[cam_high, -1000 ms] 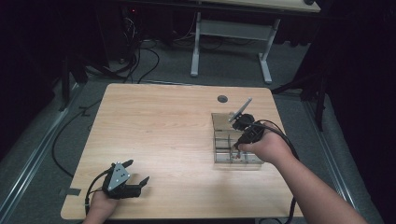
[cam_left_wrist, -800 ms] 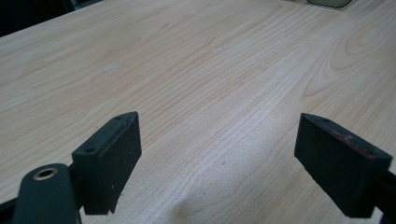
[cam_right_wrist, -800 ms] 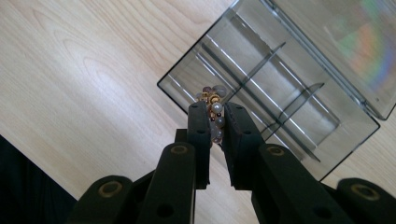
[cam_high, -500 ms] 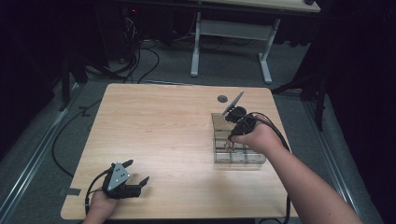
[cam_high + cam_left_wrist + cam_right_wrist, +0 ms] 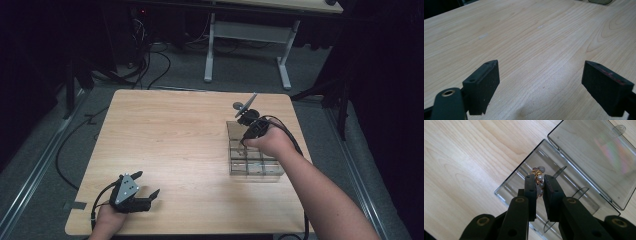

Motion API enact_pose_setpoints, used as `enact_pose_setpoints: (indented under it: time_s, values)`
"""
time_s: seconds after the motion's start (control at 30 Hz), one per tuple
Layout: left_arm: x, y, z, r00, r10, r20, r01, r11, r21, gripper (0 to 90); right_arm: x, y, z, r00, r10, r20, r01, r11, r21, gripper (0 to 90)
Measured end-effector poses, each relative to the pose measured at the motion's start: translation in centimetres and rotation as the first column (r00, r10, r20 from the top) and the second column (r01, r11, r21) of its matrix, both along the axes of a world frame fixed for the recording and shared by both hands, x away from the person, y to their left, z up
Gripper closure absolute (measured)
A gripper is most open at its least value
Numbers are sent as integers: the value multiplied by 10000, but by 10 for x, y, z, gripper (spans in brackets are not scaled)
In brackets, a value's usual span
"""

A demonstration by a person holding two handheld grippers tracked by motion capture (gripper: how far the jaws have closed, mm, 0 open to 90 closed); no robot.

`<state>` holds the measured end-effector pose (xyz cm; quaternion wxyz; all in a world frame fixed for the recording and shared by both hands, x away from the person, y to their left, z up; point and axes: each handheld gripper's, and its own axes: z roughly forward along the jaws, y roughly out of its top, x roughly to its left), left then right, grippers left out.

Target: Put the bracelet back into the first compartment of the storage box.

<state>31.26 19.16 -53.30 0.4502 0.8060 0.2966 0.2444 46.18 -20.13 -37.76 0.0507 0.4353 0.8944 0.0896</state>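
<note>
My right hand-held gripper, now further along the clear compartmented plastic box, clamps a pearl-and-gold bead bracelet above its end compartment; my left hand-held gripper rests apart.

Two handheld grippers, matte black. Left gripper: grey three-cornered plate on top, blocky rectangular pads with small screw holes, red marks on one pad. Right gripper: slim black jaws, brass-ringed pivot holes, black cable trailing. Bare forearms, no sleeves visible.
</note>
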Motion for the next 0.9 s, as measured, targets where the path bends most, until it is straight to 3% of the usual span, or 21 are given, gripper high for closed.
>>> enact_pose_setpoints:
  time_s: [0.37, 0.9]
  values:
    - [0, 0, 0, 10000, -21, 5, 21, 10000, 14, 154, 21, 5, -22, 9999, 16, -140, -16, 10000, 28, 819]
    - [0, 0, 0, 10000, -27, 23, 27, 10000, 27, 154, 30, 4, -52, 9993, -362, -99, 362, 9993, 29, 818]
